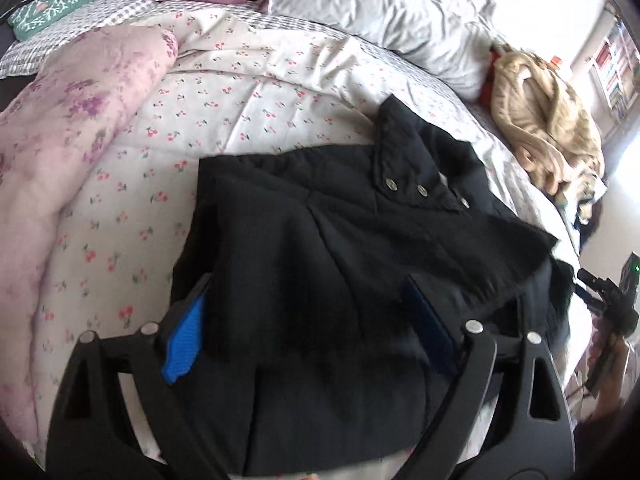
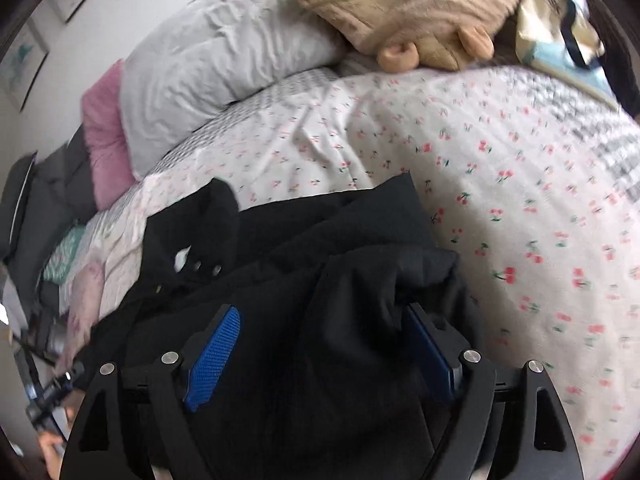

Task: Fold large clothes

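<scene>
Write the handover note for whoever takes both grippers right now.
Left gripper: open, jaws wide over the black jacket, pads not pressing on it.
Right gripper: open too, jacket cloth bunched between the jaws, not clamped.
Jacket lies on the cherry-print bedspread, partly folded, collar with snaps on top.
Done: rough fold, both grips released.
Left: probably square up the loose edges and flatten. The tan blanket by the grey pillow looks unfolded.

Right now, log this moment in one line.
stage: fold laid | black jacket: folded on cherry-print quilt | left tool: open | right tool: open
</scene>
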`<state>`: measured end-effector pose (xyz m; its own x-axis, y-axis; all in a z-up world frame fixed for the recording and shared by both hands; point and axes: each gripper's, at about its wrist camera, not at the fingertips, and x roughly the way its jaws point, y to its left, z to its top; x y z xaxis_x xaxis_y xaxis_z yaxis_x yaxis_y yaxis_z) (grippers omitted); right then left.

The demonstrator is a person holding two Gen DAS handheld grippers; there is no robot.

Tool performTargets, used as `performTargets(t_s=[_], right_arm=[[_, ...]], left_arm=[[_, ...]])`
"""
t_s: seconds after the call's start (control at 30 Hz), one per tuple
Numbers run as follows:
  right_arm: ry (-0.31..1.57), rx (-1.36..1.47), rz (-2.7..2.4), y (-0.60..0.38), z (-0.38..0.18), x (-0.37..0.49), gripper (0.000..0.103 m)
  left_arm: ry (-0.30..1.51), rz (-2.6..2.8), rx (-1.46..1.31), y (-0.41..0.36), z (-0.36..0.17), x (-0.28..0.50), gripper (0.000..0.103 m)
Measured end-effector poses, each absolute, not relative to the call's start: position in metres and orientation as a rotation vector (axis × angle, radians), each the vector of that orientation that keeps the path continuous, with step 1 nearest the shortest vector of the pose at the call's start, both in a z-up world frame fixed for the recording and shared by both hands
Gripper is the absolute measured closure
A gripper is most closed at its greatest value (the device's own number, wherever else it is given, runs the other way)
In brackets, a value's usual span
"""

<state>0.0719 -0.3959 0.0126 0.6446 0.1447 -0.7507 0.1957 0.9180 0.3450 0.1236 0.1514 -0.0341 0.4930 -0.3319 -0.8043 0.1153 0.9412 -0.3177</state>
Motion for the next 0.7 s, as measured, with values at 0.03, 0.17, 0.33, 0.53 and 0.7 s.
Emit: performTargets(t_s=[0.03,0.17,0.33,0.53,0.7], right_arm=[[0.893,0.391,-0.019,-0.391,0.013,0.066,0.018],[0.993,0.21,0.026,-0.365,0.008,0.046,0.018],[1.122,0.005,0.117,-0.322,-0.009,0.04,0.018],[1.266,-0.153,0.055,-0.282,-0.054,0.08,0.018],[1.204,-0.104,-0.012,-0.272,-0.044,0.123,0.018]], left_arm=[[1.034,-0.294,-0.226,0.152,-0.033,0.118,0.012],[1.096,-0.381,-0.108,0.146,-0.031,0.093,0.012],[1.166,-0.544,-0.021,0.13,-0.035,0.076,0.012],[1.22,-0.526,0.053,0.089,-0.059,0.096,0.012],[1.203,-0.519,-0.008,0.063,-0.061,0.135,0.012]])
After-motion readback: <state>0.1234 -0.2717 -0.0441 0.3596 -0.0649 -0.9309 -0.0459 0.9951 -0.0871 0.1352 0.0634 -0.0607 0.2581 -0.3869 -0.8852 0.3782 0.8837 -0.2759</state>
